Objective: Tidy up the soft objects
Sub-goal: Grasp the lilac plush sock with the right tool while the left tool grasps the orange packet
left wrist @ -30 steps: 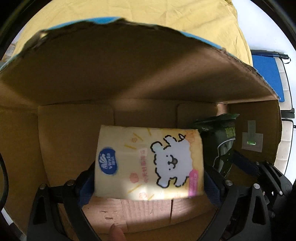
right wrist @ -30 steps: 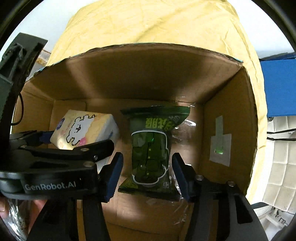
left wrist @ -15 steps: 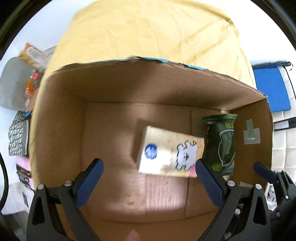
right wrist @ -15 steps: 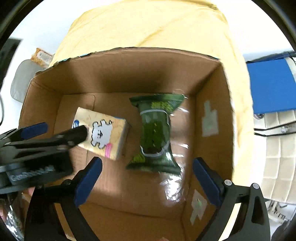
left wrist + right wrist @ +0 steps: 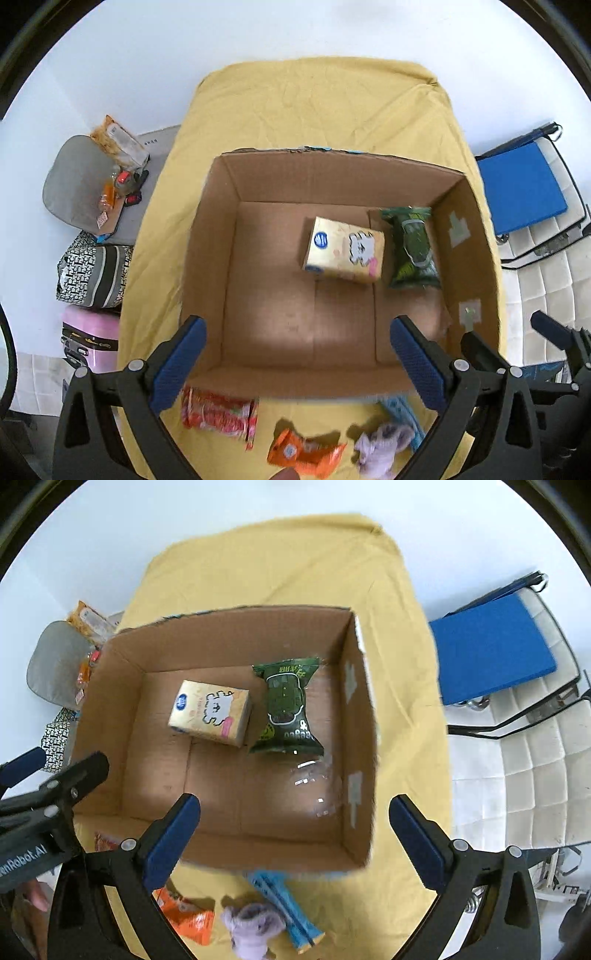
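An open cardboard box [image 5: 210, 258] [image 5: 362, 738] stands on a yellow cloth. Inside lie a yellow tissue pack [image 5: 343, 254] [image 5: 210, 712] with a white dog drawing and a green snack bag [image 5: 412, 247] [image 5: 288, 709], side by side. My left gripper [image 5: 295, 365] is open and empty, above the box's near edge. My right gripper [image 5: 293, 842] is open and empty, also above the near edge. In front of the box lie a red packet [image 5: 218, 413], an orange packet [image 5: 306, 450] [image 5: 188, 919], a purple plush toy [image 5: 380, 446] [image 5: 255, 926] and a blue packet [image 5: 284, 904].
The yellow cloth [image 5: 317, 110] covers the table. Left of it are a grey seat [image 5: 74, 184] with small items, a patterned bag [image 5: 92, 273] and a pink case [image 5: 88, 336]. A blue folding chair [image 5: 524, 188] [image 5: 491, 650] stands at the right.
Both grippers let go of their items, opened wide and pulled up out of the box. The tissue pack and green bag now lie on the box floor.
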`<state>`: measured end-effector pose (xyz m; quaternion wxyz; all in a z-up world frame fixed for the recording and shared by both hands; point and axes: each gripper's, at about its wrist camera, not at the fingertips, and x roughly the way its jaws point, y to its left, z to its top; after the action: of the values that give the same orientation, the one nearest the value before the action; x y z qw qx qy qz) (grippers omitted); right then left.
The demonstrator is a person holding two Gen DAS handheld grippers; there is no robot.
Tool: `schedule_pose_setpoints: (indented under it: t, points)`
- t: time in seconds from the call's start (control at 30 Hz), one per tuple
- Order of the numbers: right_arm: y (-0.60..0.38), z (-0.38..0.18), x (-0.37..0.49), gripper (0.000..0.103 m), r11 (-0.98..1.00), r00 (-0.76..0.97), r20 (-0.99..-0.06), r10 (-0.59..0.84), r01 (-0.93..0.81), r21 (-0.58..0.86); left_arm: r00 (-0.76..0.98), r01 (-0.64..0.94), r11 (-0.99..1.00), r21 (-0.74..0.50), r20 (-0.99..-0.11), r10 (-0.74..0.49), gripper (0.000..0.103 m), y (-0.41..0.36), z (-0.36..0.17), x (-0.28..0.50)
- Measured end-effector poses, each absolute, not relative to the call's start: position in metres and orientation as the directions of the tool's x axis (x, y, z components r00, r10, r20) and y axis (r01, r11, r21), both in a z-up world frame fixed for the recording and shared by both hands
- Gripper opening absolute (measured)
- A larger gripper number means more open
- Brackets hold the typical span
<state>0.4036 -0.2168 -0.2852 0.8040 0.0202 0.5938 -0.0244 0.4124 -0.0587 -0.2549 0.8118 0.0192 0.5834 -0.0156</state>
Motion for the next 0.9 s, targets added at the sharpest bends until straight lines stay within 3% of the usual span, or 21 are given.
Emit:
schedule_pose_setpoints:
  t: [0.27, 0.5, 0.67, 0.77, 0.9]
  points:
    - [-0.201, -0.236, 0.345, 0.103, 0.998, 0.353, -0.935, -0.022, 0.065, 0.001, 0.359, 0.081, 0.997, 0.003, -0.933, -0.026, 0.102, -0.049, -0.223, 0.371]
    - [-0.207, -0.241, 0.306, 0.103, 0.996, 0.307, -0.952, -0.006, 0.088, 0.022, 0.329, -0.014, 0.999, -0.029, -0.944, -0.022, 0.102, -0.016, -0.22, 0.335]
    - [-0.224, -0.309, 0.285, 0.103, 0.993, 0.162, -0.987, -0.02, 0.115, -0.002, 0.17, -0.118, 0.992, -0.033, -0.985, -0.012, 0.102, 0.01, -0.286, 0.302]
    - [-0.228, -0.352, 0.275, 0.103, 0.989, 0.074, -0.997, 0.004, 0.148, 0.015, 0.004, -0.215, 0.969, -0.125, -0.992, -0.127, 0.102, 0.022, -0.348, 0.284]
    - [-0.225, -0.4, 0.264, 0.099, 0.952, -0.012, -0.984, 0.178, 0.256, 0.169, -0.088, -0.376, 0.902, -0.212, -0.961, -0.263, 0.102, 0.034, -0.403, 0.268]
